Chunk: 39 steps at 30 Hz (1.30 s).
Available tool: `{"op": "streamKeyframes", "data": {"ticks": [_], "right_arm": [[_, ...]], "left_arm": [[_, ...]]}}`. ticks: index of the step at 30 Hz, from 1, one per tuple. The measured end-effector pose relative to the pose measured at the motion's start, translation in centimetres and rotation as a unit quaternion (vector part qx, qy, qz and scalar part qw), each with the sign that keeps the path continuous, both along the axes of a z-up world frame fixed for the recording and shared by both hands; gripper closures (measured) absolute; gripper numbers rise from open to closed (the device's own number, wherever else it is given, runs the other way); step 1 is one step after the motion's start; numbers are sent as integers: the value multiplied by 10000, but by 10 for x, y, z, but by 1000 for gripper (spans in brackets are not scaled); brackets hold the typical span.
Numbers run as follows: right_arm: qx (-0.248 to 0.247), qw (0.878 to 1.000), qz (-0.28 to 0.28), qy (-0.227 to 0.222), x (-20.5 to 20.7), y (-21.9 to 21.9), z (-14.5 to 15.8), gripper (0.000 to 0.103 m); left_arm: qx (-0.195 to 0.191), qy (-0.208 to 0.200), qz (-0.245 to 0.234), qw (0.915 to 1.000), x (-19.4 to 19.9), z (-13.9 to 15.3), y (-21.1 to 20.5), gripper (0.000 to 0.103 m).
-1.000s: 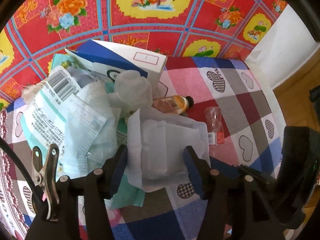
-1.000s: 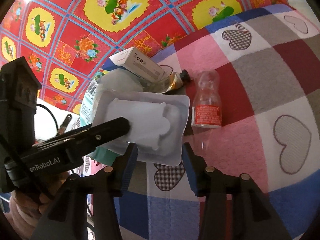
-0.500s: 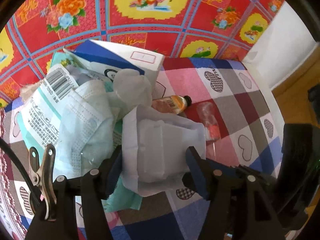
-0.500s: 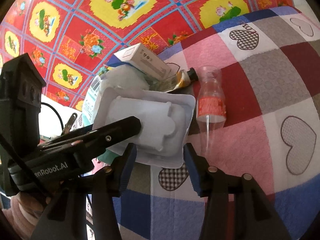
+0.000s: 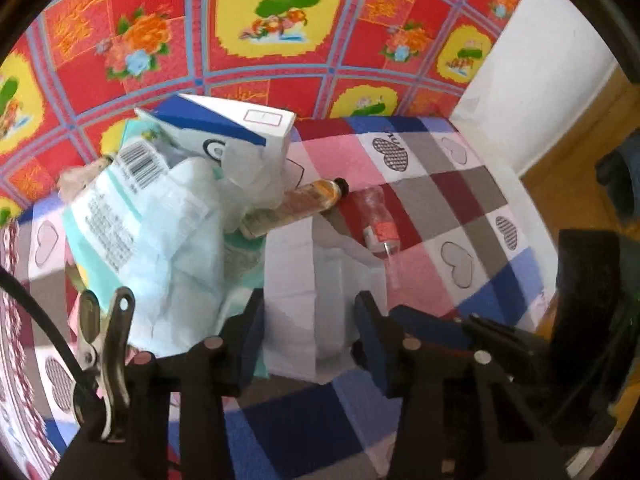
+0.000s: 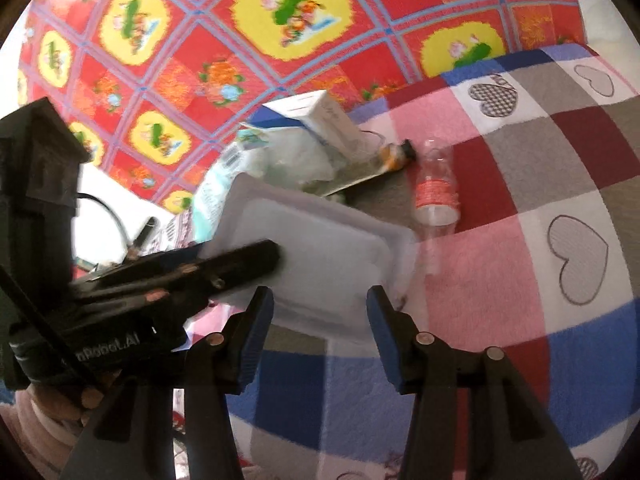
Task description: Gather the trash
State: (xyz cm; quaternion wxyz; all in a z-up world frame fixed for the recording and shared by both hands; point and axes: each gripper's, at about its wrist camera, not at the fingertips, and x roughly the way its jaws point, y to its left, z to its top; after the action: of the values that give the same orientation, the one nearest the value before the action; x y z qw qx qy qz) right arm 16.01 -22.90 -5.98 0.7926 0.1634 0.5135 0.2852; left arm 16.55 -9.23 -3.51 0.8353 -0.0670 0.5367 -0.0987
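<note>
A white moulded plastic tray (image 5: 316, 304) sits between the left gripper's (image 5: 310, 316) parted fingers, on the soft checked blanket (image 5: 460, 184). The right gripper (image 6: 320, 316) hangs spread and empty. Near the blanket's far edge lie one clear bottle (image 6: 434, 196), one crumpled tube (image 5: 296, 206), one cardboard box (image 5: 236, 128).

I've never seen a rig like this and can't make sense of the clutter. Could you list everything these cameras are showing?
Plastic blister tray: one, translucent white, nearest, between the left gripper's fingers.
Small bottle: one, clear with red label, lying right of the tray.
Tube: one, yellow-orange with black cap, lying behind the tray.
Carton: one, white and blue, at the pile's back.
Barcoded wrapper: one, white and teal, on the left.
Patchwork blanket: one, pink, grey, red and blue with hearts, under everything.
Floral cloth: one, red and yellow, behind.
Left gripper: black, open around the tray.
Right gripper: black, open.
</note>
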Motion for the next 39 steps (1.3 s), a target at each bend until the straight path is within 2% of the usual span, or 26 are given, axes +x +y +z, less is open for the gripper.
{"op": "streamKeyframes", "data": {"ticks": [3,8,15,19,23,29,33,39], "right_arm": [[-140,9998,11,-132,-12,4,6,53],[-214,9997,58,-79,-31,4,9,53],[-437,9985,317,-1,-51,15,9,53],[-693,9958,603,-10,-61,28,6,53],[-966,9919,801,-177,-68,39,9,53],[-1175,9896,776,-290,-61,35,13,53],[-1182,9907,636,-243,-49,30,10,52],[-1317,9881,799,6,-32,42,-11,52]], "left_arm": [[-74,-40,-56,9999,-10,1,-1,59],[-161,-27,-161,9997,-29,-1,1,59],[-383,171,-18,9991,-54,-8,17,56],[-333,276,193,9989,-68,-17,34,54],[-113,368,489,9981,-75,-28,51,56],[-155,485,867,9949,-82,-39,75,56],[-394,599,1025,9921,-91,-43,84,55],[-541,822,1083,9892,-98,-54,81,55]]}}
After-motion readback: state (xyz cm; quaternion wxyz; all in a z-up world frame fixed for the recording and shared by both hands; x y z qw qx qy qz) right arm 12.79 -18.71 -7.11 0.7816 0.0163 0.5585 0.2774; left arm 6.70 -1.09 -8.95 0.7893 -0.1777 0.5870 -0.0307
